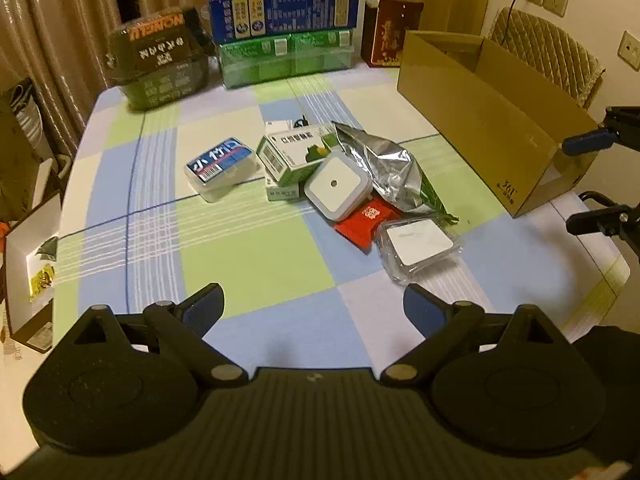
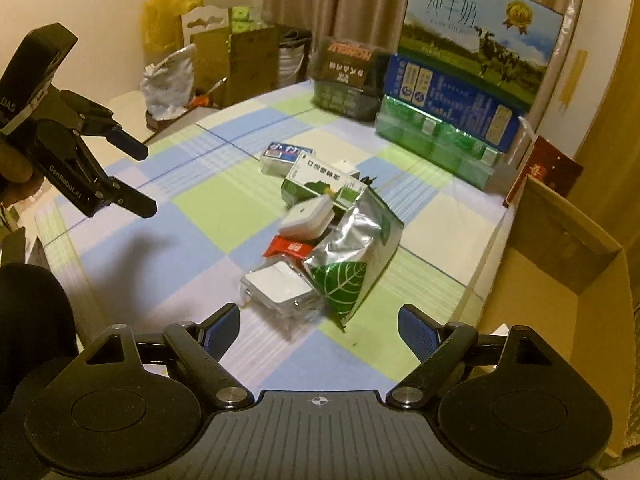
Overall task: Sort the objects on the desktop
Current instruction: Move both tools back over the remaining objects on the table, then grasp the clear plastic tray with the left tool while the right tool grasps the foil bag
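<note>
Lying clustered on the checked tablecloth [image 1: 256, 256], the desktop objects [image 1: 340, 184] sit ahead of the left gripper [image 1: 312, 308] and right gripper [image 2: 318, 320], both wide open and empty.

A: What lies past the left gripper [image 1: 312, 304]?
B: Its jaws stand wide apart above the checked tabletop [image 1: 256, 264], holding nothing. Beyond sits a cluster: a clear plastic box with a blue label [image 1: 221, 168], a green-and-white carton [image 1: 296, 156], and a white square night light [image 1: 337, 184] leaning on it.
A: And to the right?
B: A silver foil bag [image 1: 384, 168], a red packet [image 1: 366, 222], a bagged white adapter [image 1: 418, 248], then an open cardboard box [image 1: 492, 120]. The right gripper [image 1: 576, 184] pokes in at the edge, spread apart.
</note>
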The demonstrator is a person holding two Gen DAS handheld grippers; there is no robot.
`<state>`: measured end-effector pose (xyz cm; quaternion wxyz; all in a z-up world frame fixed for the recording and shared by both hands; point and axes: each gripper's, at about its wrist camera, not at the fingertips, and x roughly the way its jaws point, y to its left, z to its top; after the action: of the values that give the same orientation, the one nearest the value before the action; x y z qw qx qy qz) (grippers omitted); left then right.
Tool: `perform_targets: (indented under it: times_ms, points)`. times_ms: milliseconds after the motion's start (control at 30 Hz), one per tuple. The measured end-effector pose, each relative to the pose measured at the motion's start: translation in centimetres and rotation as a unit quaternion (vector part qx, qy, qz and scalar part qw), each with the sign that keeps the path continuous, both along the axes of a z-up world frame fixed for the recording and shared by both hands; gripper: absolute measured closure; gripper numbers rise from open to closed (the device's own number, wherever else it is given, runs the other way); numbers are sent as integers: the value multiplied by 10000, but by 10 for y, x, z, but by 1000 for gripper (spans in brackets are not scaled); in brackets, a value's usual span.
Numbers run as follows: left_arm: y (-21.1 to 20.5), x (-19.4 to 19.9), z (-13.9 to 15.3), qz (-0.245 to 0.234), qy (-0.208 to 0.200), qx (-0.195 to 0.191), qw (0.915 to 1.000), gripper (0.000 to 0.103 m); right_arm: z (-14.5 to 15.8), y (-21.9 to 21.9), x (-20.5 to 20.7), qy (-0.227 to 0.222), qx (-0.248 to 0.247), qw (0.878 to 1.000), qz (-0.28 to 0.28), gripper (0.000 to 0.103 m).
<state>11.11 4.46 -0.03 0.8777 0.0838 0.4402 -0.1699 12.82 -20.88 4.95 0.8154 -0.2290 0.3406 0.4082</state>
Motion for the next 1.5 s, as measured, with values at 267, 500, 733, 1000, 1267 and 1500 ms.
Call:
perform_targets:
  times_ms: [267,500,733,1000,1267,1500]
  points:
    - [-24,13,-18,-494,50,160,9986,9,-7,11,20,75,-153,9998,45,19]
    - [-60,19,-27,-1740,-46,291,9843,9,-19,18,32,139,-384,9987,318,19]
    - [-90,38,-41,-3044,-39,28,9525,9,-28,30,48,106,-665,9959,598,19]
    - [-113,68,-70,-3721,108,396,9273,10,-42,41,71,158,-902,9931,735,19]
    - [-119,83,-90,-4071,299,566,9111,14,-58,53,88,266,-1030,9911,799,19]
    - [-123,90,-98,-4175,453,589,9056,23,-62,60,97,297,-1052,9911,758,19]
